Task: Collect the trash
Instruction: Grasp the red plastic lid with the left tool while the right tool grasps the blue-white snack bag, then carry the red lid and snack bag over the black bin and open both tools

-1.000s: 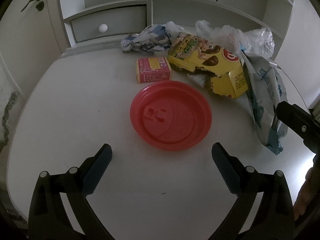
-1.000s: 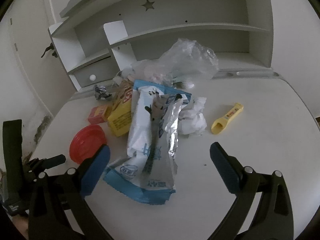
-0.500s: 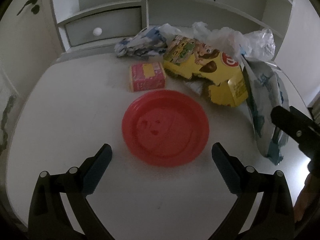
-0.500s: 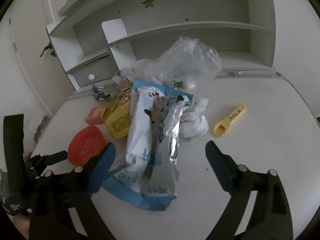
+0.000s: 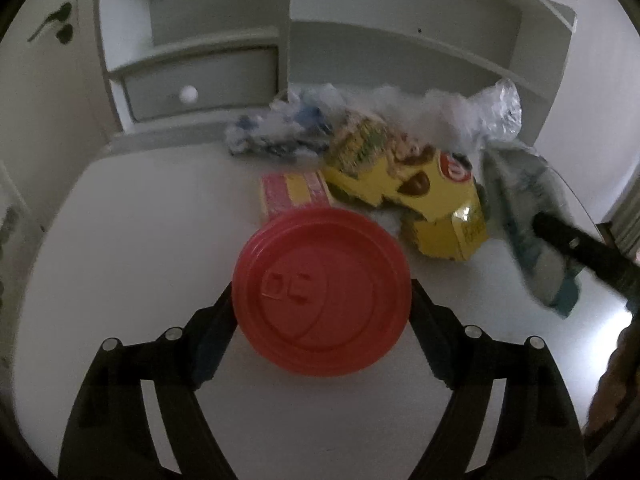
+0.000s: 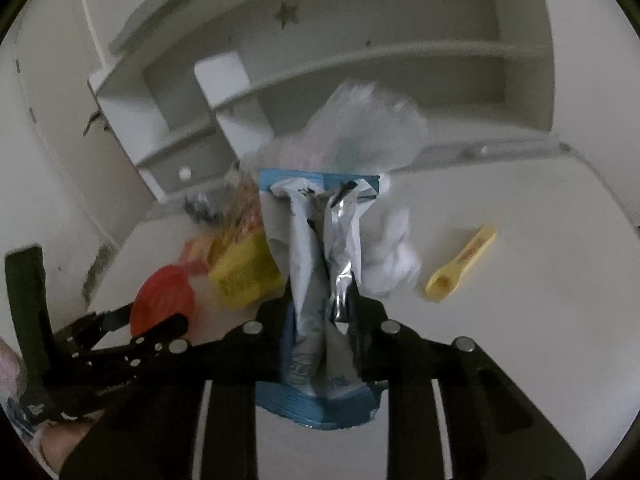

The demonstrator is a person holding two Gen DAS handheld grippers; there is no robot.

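Left fingers (image 5: pixel 322 314) closing, clamp red lid (image 5: pixel 323 292); right fingers (image 6: pixel 320 300) closing, pinch foil bag (image 6: pixel 320 264); spoon (image 6: pixel 462 264) right-view only.

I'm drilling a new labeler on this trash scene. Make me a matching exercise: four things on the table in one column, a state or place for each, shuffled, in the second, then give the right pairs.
Things
1. red lid
2. blue and white foil bag
3. yellow scoop
4. yellow box

States or places
A. lies alone on bare table, off to the right of the pile
B. pinched between the fingers of the right gripper
C. torn open, lying just behind the lid
D. between the fingers of the left gripper

Pairs: 1-D, 2-B, 3-A, 4-C
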